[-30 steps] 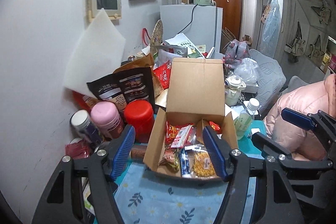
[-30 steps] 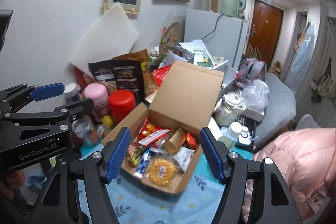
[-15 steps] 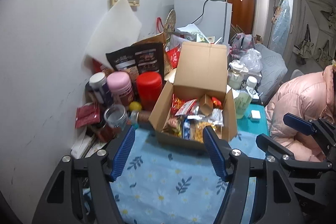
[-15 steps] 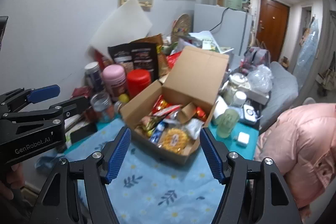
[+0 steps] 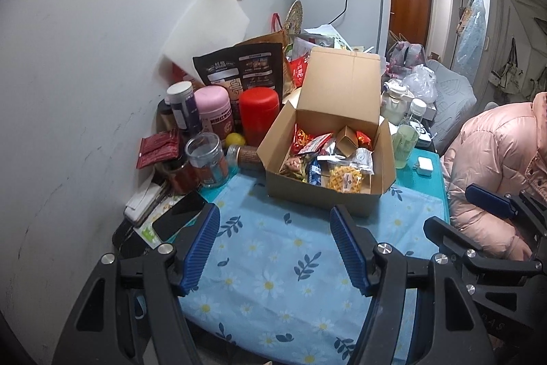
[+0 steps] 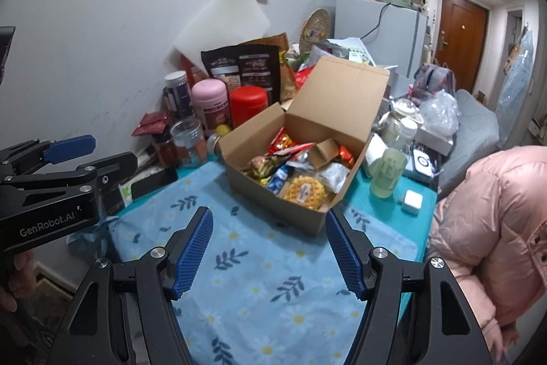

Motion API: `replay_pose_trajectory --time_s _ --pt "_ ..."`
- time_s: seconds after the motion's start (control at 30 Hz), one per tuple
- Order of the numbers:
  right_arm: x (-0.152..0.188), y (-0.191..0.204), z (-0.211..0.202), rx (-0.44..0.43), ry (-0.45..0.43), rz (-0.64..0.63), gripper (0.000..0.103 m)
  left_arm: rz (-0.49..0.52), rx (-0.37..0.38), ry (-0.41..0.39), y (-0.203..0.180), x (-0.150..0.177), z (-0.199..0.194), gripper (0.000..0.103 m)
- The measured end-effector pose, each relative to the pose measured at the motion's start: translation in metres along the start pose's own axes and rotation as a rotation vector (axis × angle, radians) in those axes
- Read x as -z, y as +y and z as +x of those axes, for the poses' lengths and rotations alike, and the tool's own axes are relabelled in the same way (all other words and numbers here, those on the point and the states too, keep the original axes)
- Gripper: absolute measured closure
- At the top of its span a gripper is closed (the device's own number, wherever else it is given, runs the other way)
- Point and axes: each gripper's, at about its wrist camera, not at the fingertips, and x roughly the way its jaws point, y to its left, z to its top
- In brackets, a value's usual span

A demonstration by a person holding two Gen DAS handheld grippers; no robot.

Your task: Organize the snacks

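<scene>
An open cardboard box (image 5: 321, 197) with its lid raised stands on the blue flowered cloth (image 5: 273, 265). It holds several snack packets (image 5: 345, 178), among them a yellow one and red ones. The box also shows in the right wrist view (image 6: 273, 197) with the snack packets (image 6: 304, 188) in it. My left gripper (image 5: 275, 248) is open and empty, well in front of the box. My right gripper (image 6: 270, 248) is open and empty, also in front of the box.
Jars, a pink canister (image 5: 215, 108), a red canister (image 5: 258, 115) and a dark snack bag (image 5: 239, 70) crowd the wall left of the box. A phone (image 5: 177, 218) lies at the table's left edge. A green bottle (image 5: 405, 142) and a white charger (image 5: 424, 166) sit to the right. A person in a pink jacket (image 5: 495, 166) is at right.
Both grippers have pulled back away from the box, so it looks smaller and more of the flowered cloth shows. Both stay open and empty.
</scene>
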Motion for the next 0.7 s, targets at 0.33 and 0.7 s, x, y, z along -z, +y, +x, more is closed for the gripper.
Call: replay_pose_trajectory --time_s 0.33,0.7 --pt "0.0029 -0.0041 -0.0027 0.017 -0.003 0.036 0.034 -0.007 0.007 0.017 -0.0003 0.0055 0.0005 0.036" --pt "0.0018 -0.0081 -0.0051 0.038 -0.005 0.070 0.034 0.004 0.017 0.017 -0.0011 0.0017 0.0010 0.036"
